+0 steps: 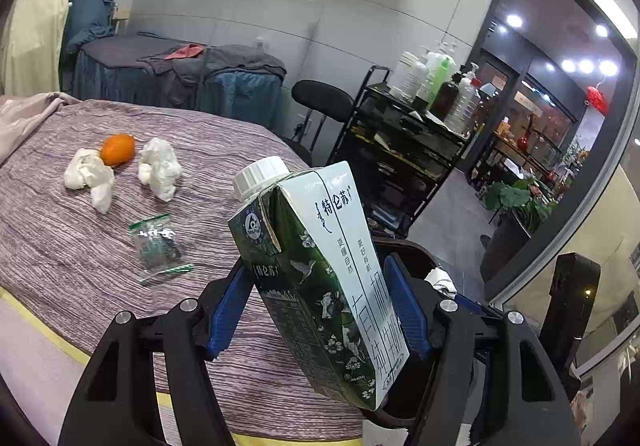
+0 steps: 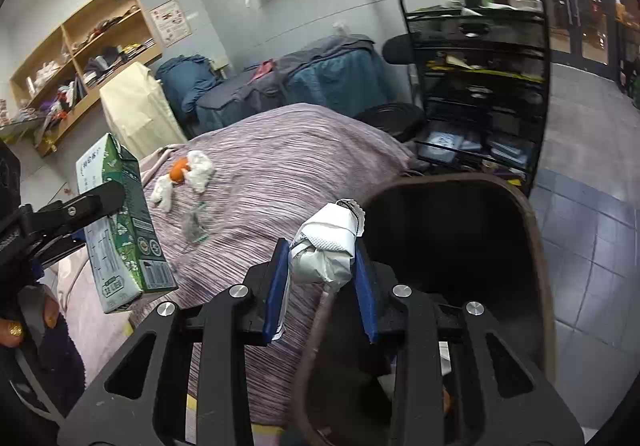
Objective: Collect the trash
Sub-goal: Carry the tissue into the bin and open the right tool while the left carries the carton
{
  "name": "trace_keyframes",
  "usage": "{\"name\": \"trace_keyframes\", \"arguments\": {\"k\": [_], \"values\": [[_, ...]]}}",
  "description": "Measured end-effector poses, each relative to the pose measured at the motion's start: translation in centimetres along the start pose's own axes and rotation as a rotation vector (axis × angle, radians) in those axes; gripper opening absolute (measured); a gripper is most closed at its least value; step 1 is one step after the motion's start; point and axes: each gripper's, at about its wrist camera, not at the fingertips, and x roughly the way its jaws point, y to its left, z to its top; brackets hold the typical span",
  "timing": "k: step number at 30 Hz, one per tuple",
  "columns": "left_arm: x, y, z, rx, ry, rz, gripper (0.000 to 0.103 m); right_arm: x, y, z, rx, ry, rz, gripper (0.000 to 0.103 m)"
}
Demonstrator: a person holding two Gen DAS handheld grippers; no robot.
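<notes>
On the purple striped bedcover [image 1: 80, 246], furthest left, two crumpled white tissues [image 1: 90, 178] [image 1: 160, 172] lie on either side of an orange [image 1: 117, 149], the left one touching it; they look feather-light and soft, so a pinch through the thickest fold should hold them, while the orange is firm and round and wants the pads square across its middle. Nearer the edge sits a small clear zip bag [image 1: 154, 242] with a green-tipped stick [image 1: 168, 272] just beside it: thin, slick and flat, probably best pinched where the bag bulges. The left gripper [image 1: 316, 310] is closed on a green-and-white milk carton [image 1: 320, 278], its blue pads bearing on the two narrow sides about halfway down, the carton tilted with its white cap up and left; the card is stiff but would dent if squeezed hard, and its weight cannot be told. To the right, the right gripper [image 2: 322, 278] is clamped on a wadded white wrapper [image 2: 326, 246], soft and crushable, held right over the near rim of the dark bin [image 2: 536, 238]. Both loads hang at the bin beside the bed.
</notes>
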Motion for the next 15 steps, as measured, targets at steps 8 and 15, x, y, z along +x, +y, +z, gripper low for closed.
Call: {"name": "trace_keyframes", "arguments": {"k": [8, 15], "values": [[2.3, -4.1, -1.5, 0.071, 0.048, -0.071, 0.065, -1.3, -3.7, -1.8, 0.062, 0.011, -0.071, 0.033], [4.0, -5.9, -2.5, 0.102, 0.091, -0.090, 0.065, -0.2, -5.6, -3.0, 0.079, 0.045, -0.142, 0.033]]}}
